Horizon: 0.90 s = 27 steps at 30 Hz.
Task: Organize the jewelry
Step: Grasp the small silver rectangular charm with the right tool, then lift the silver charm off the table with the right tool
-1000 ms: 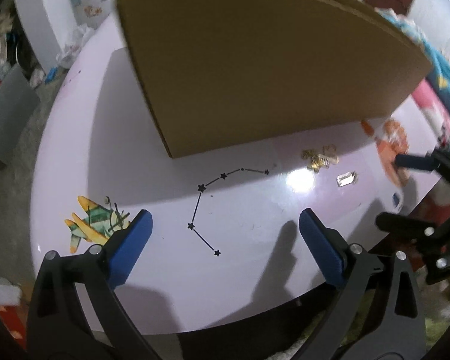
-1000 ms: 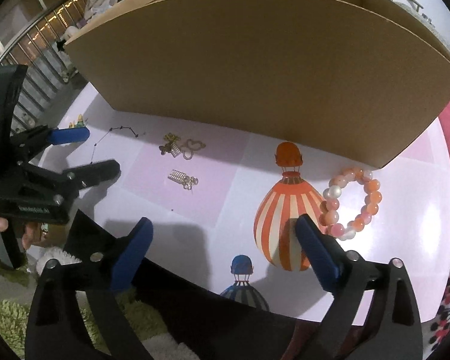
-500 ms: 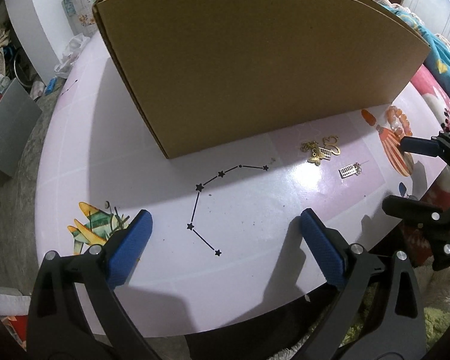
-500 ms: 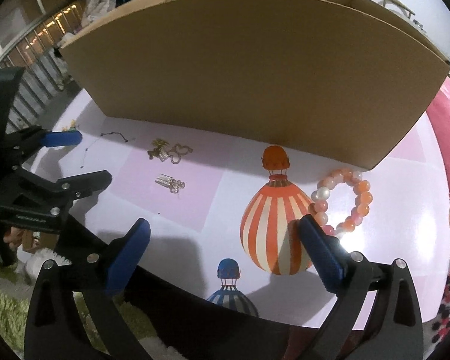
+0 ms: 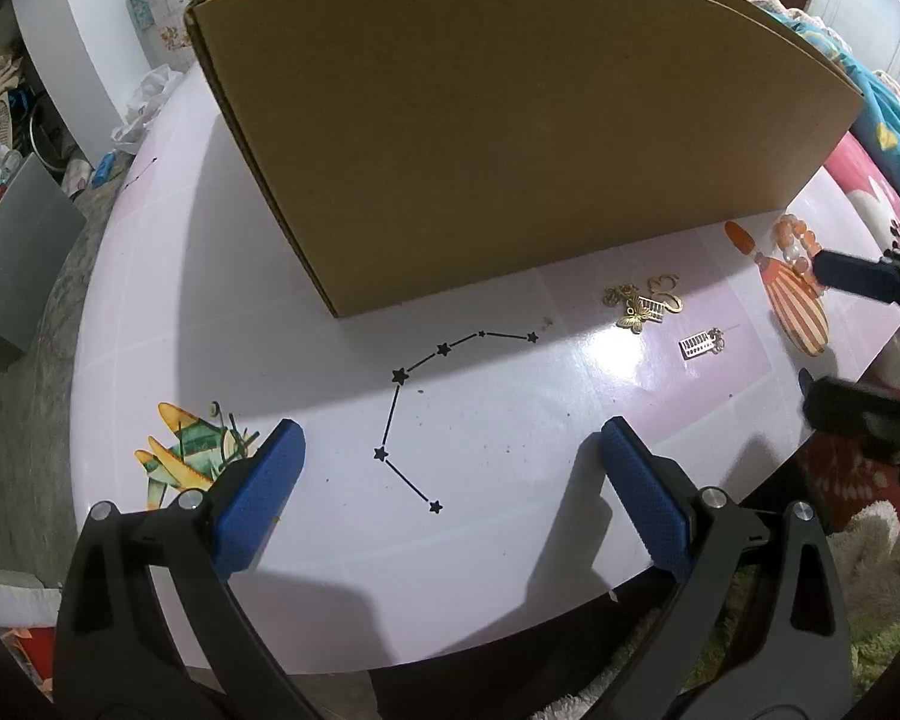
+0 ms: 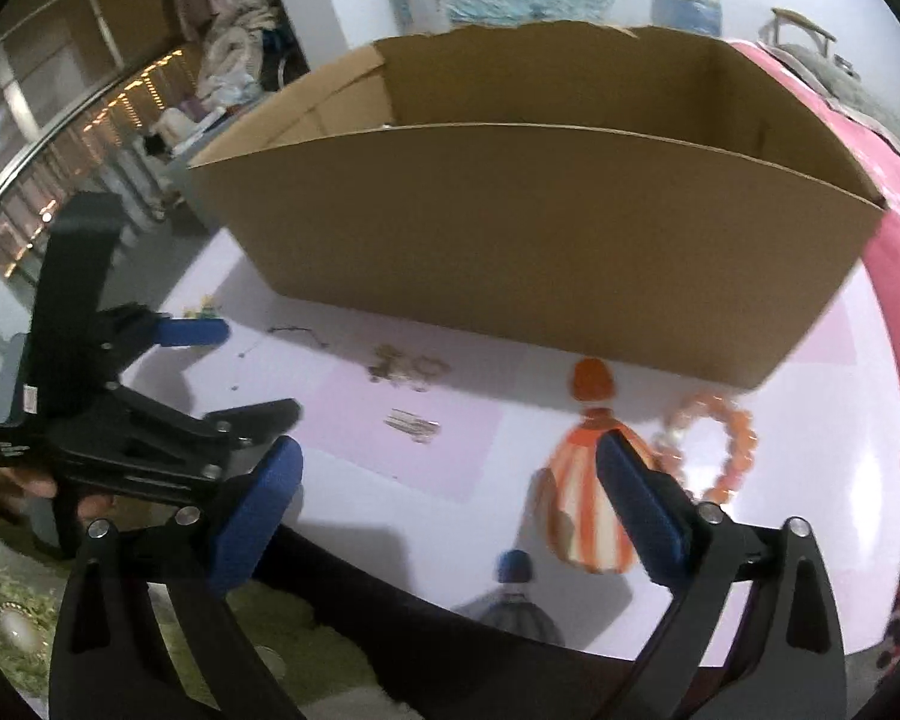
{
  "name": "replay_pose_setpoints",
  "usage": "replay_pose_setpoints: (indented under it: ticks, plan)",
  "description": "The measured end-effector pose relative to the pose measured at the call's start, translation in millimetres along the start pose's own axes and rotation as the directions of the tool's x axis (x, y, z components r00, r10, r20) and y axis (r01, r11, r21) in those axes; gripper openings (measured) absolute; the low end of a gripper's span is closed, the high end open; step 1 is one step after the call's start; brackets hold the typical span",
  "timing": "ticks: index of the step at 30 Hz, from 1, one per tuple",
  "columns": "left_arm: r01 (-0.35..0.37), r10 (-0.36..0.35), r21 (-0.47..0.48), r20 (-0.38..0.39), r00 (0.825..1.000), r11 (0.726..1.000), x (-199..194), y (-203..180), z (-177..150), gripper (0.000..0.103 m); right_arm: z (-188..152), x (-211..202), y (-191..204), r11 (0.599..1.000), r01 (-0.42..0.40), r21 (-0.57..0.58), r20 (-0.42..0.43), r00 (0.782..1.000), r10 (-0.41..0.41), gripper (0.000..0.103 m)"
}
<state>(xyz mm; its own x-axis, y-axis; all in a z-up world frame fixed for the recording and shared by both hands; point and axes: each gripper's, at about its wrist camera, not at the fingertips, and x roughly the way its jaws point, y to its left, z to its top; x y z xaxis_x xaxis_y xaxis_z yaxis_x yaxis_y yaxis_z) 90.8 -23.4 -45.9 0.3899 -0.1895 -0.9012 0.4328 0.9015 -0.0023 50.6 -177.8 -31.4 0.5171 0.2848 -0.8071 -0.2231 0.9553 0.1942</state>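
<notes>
A peach and white bead bracelet (image 6: pixel 732 438) lies on the round table by the orange balloon print. A gold cluster of charms (image 5: pixel 642 303) with a butterfly and a heart lies further left, a small silver earring (image 5: pixel 699 343) beside it. The open cardboard box (image 6: pixel 540 228) stands behind all of them. My right gripper (image 6: pixel 450 456) hovers over the table's near edge, its jaws closing slightly with nothing between them; the bracelet lies just beyond its right finger. My left gripper (image 5: pixel 450 450) stands open and empty over the star print.
The table (image 5: pixel 510 570) has a pale glossy top with printed pictures, and its rim runs just under both grippers. A green shaggy rug (image 6: pixel 282 636) lies below the rim. Each gripper shows in the other's view: the right gripper (image 5: pixel 822 336) and the left gripper (image 6: pixel 240 372).
The right wrist view has tilted upward, so the box's inside now shows and the bracelet sits lower in frame. Its jaws have narrowed a little. The left gripper has barely moved.
</notes>
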Motion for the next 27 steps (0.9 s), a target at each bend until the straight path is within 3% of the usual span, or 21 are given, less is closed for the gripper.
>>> replay_pose_setpoints:
  ticks: [7,18,27]
  plan:
    - [-0.001,0.001,0.0,0.0,1.0,1.0,0,0,1,0.095,-1,11,9,0.995,-0.047,-0.089,-0.033,0.998,0.045,0.045]
    - [-0.002,0.002,-0.002,0.003,1.0,1.0,0,-1,1,0.095,14,31,14,0.928,-0.074,-0.365,-0.121,0.992,0.031,0.023]
    - [-0.002,0.002,-0.004,0.004,1.0,1.0,0,0,1,0.095,12,33,22,0.881,-0.115,-0.459,-0.168,0.985,0.041,0.008]
